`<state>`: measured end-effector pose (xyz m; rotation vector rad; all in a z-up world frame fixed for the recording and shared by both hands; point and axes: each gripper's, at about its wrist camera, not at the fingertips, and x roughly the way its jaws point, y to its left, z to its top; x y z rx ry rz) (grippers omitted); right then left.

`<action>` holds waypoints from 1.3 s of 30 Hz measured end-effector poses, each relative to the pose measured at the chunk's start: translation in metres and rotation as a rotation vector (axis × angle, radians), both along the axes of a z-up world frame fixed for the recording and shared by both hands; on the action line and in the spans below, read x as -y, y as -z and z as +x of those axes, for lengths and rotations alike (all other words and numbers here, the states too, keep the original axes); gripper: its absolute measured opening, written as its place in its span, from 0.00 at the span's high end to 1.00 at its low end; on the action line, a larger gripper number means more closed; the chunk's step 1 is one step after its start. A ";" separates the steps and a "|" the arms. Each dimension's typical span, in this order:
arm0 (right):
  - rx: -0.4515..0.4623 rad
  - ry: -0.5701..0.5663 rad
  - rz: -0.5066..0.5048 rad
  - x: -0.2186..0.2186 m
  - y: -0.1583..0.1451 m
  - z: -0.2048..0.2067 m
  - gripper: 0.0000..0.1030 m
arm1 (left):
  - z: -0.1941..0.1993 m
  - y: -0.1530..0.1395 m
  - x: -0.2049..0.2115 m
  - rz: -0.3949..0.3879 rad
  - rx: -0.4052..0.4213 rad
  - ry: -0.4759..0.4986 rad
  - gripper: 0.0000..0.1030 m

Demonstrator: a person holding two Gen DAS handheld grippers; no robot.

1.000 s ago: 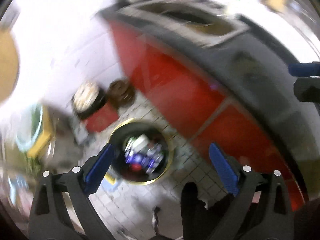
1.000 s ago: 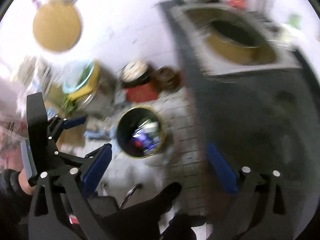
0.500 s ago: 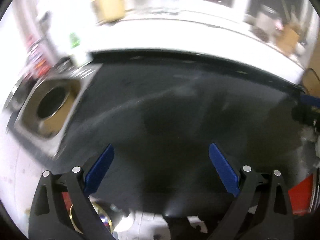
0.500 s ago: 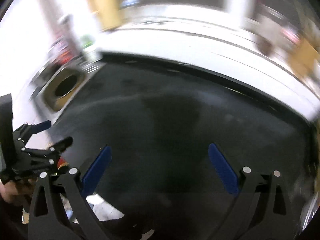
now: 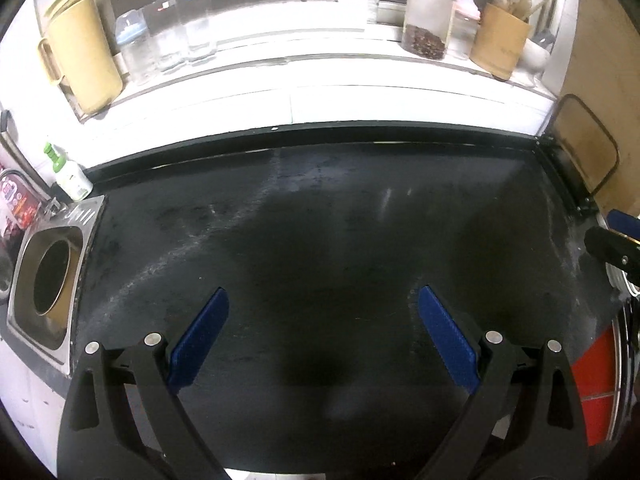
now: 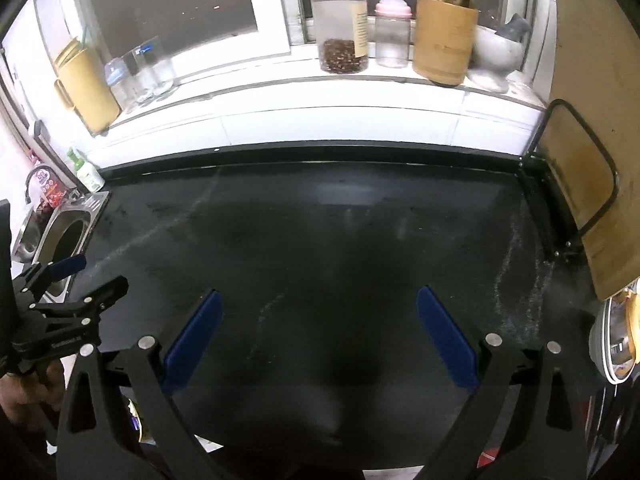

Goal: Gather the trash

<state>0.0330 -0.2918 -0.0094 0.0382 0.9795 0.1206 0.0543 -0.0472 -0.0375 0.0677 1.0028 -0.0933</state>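
Both views look down on a bare black countertop (image 5: 320, 216) with no trash showing on it. My left gripper (image 5: 323, 336) hovers open over its near half, nothing between the blue pads (image 5: 198, 340). My right gripper (image 6: 320, 340) is open too and holds nothing. In the right wrist view the left gripper (image 6: 98, 274) shows at the left edge, held by a hand (image 6: 24, 396). The right gripper (image 5: 604, 227) pokes in at the right edge of the left wrist view. A scrap of colourful stuff (image 6: 134, 420) peeks below the counter's front edge; what it is I cannot tell.
A steel sink (image 5: 48, 280) is set in the counter's left end, a soap bottle (image 5: 70, 176) behind it. The windowsill carries a yellow pitcher (image 5: 84, 64), clear bottles, a glass jar (image 6: 342, 28) and a utensil holder (image 6: 444, 40). A wooden cutting board (image 6: 588, 160) in a rack and stacked bowls (image 6: 616, 344) stand right.
Both views swung up from the trash bin on the floor, past the red cabinet front, to the countertop and window. Both grippers stayed open and empty throughout.
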 end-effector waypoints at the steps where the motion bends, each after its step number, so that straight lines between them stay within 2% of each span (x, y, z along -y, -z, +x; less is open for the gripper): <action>1: 0.000 -0.001 0.000 -0.001 0.000 0.001 0.08 | 0.000 0.000 0.001 0.002 -0.001 -0.001 0.10; 18: -0.011 -0.021 0.023 0.002 0.002 0.002 0.08 | -0.008 -0.003 -0.004 0.012 -0.002 -0.063 0.10; 39: -0.018 -0.008 0.020 0.003 0.005 0.004 0.08 | -0.008 -0.005 -0.007 0.023 0.016 -0.054 0.10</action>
